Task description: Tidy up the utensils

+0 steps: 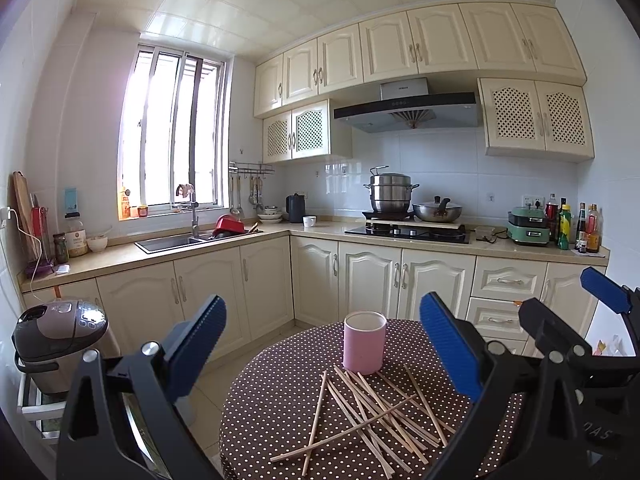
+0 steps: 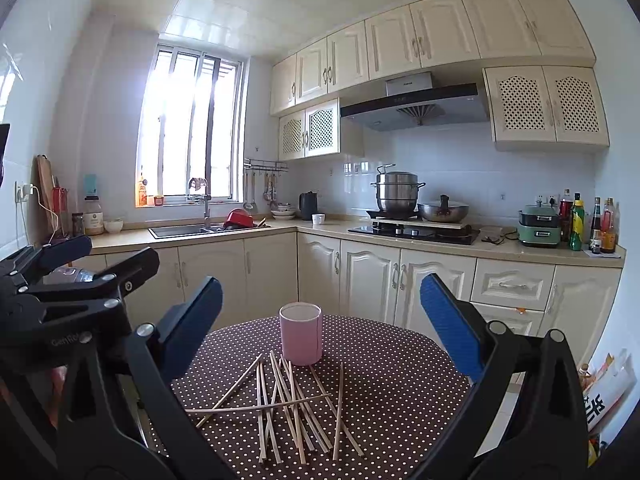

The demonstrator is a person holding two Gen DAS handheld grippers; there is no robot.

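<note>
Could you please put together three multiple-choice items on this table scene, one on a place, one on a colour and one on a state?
1. Where do the chopsticks lie?
A. Inside the cup
B. On the tablecloth, in front of the cup
C. In the sink

2. What colour is the cup?
A. Pink
B. Green
C. Black

3. How do the left tool and right tool stand?
A. Both shut on chopsticks
B. One open, one shut
C. Both open and holding nothing

Answers:
1. B, since the sticks lie crossed in a loose pile on the dotted tablecloth, on the camera side of the cup.
2. A, since the upright cup's wall is pale pink.
3. C, since each wrist view shows its blue pads spread wide with nothing between them.
</note>
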